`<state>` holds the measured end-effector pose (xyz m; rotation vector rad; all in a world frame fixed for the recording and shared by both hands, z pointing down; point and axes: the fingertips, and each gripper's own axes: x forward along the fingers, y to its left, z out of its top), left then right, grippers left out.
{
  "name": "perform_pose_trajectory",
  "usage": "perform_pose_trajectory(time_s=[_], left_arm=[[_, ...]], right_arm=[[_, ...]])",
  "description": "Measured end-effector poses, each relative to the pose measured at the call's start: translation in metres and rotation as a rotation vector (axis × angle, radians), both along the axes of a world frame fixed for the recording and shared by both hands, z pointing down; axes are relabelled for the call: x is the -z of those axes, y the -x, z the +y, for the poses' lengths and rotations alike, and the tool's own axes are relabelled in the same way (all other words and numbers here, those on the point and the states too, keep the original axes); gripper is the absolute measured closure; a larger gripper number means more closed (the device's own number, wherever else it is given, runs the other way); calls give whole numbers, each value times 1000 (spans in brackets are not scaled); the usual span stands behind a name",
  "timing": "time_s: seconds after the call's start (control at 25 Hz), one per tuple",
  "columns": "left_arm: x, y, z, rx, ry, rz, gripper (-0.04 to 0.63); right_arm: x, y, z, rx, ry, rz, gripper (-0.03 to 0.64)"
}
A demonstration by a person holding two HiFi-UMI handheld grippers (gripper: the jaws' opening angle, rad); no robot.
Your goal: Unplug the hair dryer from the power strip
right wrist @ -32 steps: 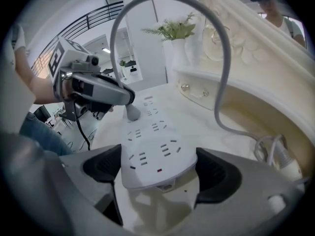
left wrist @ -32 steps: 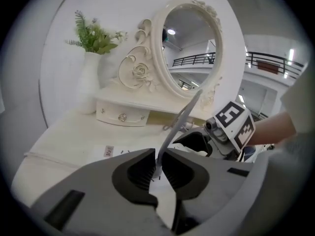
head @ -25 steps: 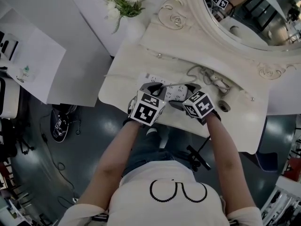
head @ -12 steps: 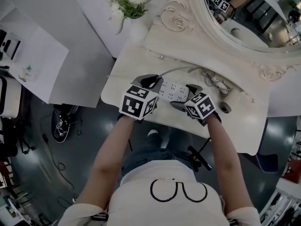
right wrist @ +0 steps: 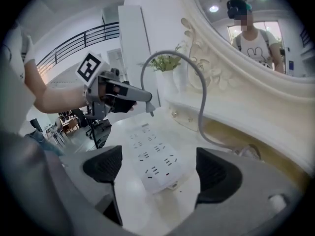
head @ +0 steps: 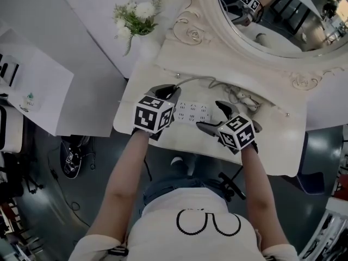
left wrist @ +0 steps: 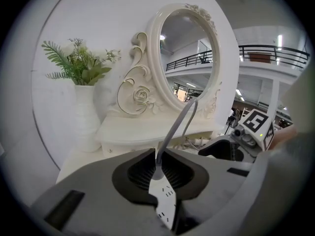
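Grey, rubbery cord (left wrist: 177,127) arcs up and away from the left gripper (left wrist: 160,173), whose jaws are clamped on the small plug (right wrist: 148,107) at its end. The plug hangs clear above the far end of the white power strip (right wrist: 155,161) with its prongs pointing down, so the unplugging looks done. The right gripper (right wrist: 160,171) hovers with its jaws wide apart; the near end of the strip lies below and between them, untouched, on the dressing table (head: 272,140).

The plug is probably light, hard, smooth plastic that could twist between the pads. It is best gripped across the flat sides of its body, never by the soft cord, which would just bend. The strip looks light enough to slide or lift, so it wants pinning down. I cannot make out the hair dryer itself among the clutter beyond the right gripper.
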<state>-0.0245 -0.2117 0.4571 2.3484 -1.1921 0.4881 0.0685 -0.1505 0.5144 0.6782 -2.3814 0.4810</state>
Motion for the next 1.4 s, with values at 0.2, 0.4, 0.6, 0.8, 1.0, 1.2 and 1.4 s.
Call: perform_pose_trajectory(time_s=[0.2,0.4,0.6,0.8,1.0,1.2,1.4], left_arm=[[-15,-1,-25,-115,9,-94,557],[-55,13,-40,-150,95,-264,555],[-86,29,-40,-173,141,-399,554],[-91,43,-32,-221,108,-459,534],[-97,53,-9,-305,135,-500,366],[-90,72,11,-315,137,-520,357],[-43,83,17,-167,47,-374,357]], right_arm=[[23,-17,9,-103,-54,-69,150],[31,-28,19,-211,-45,-144,152],[29,-33,25,-223,-52,-127,152],[31,-32,25,-229,-55,-138,153],[31,-23,28,-210,-55,-142,152],[34,-19,31,-193,-67,-139,153],[51,-22,27,-217,-116,-153,155]])
